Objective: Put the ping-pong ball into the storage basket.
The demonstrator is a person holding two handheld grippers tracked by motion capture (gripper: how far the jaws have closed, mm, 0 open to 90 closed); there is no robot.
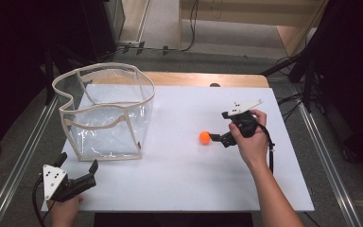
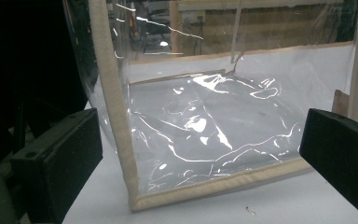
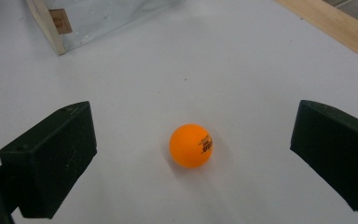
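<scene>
Right gripper [image 1: 216, 137], mid-right of frame, fingers apart w/ orange ping-pong ball [image 1: 204, 137] lying between them on white tabletop [image 1: 184, 175]. Left gripper [image 1: 78, 172], lower left, fingers apart, facing clear plastic bag [image 1: 105, 111].

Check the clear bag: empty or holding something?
Empty: through the clear bag only bare floor shows; the orange ball lies outside.
</scene>
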